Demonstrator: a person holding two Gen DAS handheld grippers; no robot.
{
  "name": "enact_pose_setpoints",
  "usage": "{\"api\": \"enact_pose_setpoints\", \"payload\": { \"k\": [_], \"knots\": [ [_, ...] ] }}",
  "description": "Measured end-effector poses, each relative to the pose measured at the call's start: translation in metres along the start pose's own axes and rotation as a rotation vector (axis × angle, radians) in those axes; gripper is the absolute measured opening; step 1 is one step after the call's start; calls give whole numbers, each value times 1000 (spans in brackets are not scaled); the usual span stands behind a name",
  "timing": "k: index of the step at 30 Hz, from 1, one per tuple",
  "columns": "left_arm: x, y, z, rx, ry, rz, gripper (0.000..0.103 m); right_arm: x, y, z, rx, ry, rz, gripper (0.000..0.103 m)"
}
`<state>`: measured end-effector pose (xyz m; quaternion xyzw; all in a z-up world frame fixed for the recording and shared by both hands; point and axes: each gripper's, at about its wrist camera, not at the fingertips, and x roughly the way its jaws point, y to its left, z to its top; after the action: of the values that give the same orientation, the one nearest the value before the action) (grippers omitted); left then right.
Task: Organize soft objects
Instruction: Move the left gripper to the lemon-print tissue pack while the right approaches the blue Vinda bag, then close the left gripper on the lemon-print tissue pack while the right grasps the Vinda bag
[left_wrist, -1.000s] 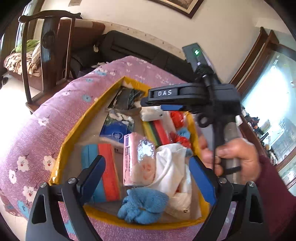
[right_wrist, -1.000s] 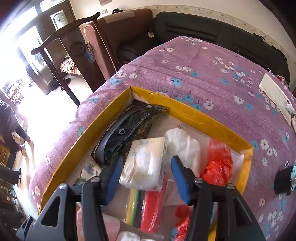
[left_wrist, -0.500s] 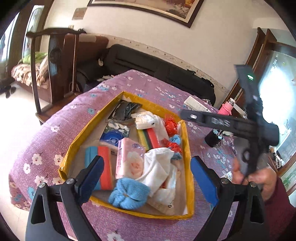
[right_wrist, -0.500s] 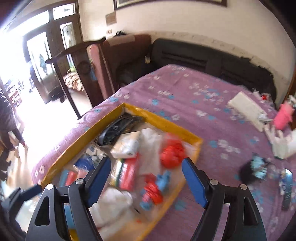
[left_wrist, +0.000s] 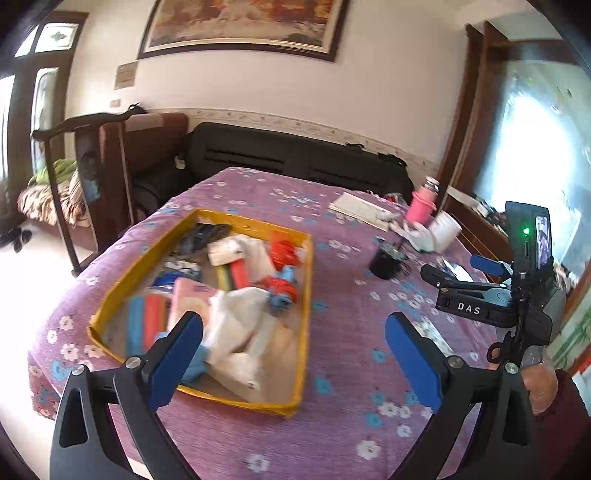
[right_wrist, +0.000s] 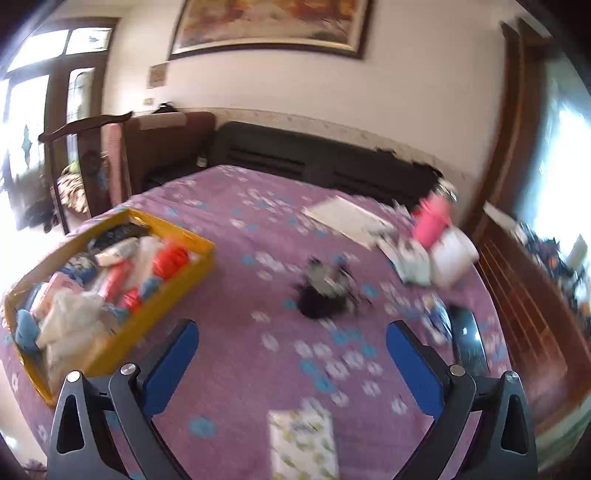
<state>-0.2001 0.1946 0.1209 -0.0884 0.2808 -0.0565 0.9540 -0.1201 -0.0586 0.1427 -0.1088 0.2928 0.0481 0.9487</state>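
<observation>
Soft objects heaped in yellow tray at 9 o'clock. Left tool, right tool spread wide, just opened, nothing pinched, over floral bench.

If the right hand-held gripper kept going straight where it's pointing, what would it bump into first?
Probably the purple flowered bedspread. The right hand-held gripper is open and empty, aimed down at bare cloth just short of the blurry black object. Depth is hard to judge, so it might reach that instead.

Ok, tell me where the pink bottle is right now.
The pink bottle stands at the far right of the table, beside the white cup and behind the black pouch; the right wrist view shows it upper right, blurred.
</observation>
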Motion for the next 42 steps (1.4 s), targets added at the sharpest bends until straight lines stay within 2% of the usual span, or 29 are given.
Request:
{"api": "enact_pose_setpoints", "payload": {
  "k": [7,10,14,17,21,26,42],
  "knots": [
    [1,-43,-11,81,41,-46,99,-4,-68,-27,175,26,-5,103],
    [4,-55,-14,100,58,-59,99,-14,-86,-35,215,-3,-4,103],
    [11,-62,-14,101,75,-71,99,-30,-101,-41,227,-59,-46,103],
    [14,-67,-17,103,89,-76,99,-31,-108,-43,221,-59,-76,103],
    [22,-70,-19,100,112,-80,99,-18,-118,-52,234,-6,-93,103],
    [31,-70,-22,93,139,-83,99,-2,-126,-64,266,51,-71,103],
    [51,-63,-29,71,189,-97,99,15,-122,-71,267,102,-69,103]
  ]
}}
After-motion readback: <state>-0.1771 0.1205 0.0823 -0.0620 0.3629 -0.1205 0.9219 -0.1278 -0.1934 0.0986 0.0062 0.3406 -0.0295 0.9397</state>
